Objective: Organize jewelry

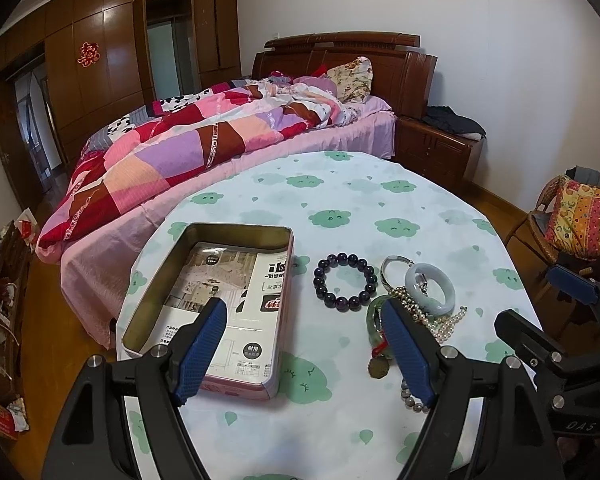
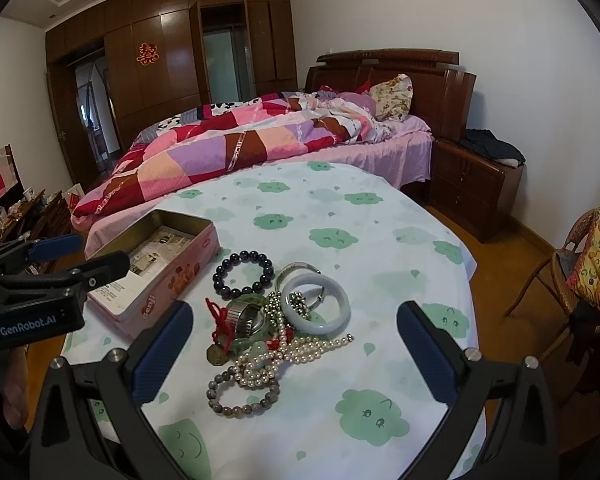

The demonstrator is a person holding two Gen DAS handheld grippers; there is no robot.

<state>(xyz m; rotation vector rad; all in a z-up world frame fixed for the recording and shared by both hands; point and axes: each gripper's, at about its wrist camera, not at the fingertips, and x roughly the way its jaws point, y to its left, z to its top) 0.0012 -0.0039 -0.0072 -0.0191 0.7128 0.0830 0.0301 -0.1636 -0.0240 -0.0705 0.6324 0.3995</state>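
An open pink tin [image 1: 236,229] [image 2: 160,280] lined with printed paper lies on the left of the cloth-covered table [image 1: 340,200]. Right of it lies a dark bead bracelet [image 1: 342,257] [image 2: 217,274]. Beyond that is a tangled pile: a pale jade bangle [image 1: 448,288] [image 2: 340,312], a pearl necklace [image 1: 444,326] [image 2: 312,346], a green bangle [image 1: 374,322], a grey bead bracelet [image 2: 242,408] and a red cord with a coin [image 2: 216,354]. My left gripper [image 1: 302,306] [image 2: 102,249] hovers open between tin and pile. My right gripper [image 2: 295,308] [image 1: 526,295] hangs open over the pile, holding nothing.
A bed with a patchwork quilt [image 1: 188,148] runs along the table's far side. A wooden nightstand [image 2: 476,184] stands at back right. A wicker chair with a bright cushion [image 2: 592,264] is at the right. Cluttered shelves [image 1: 4,280] stand left.
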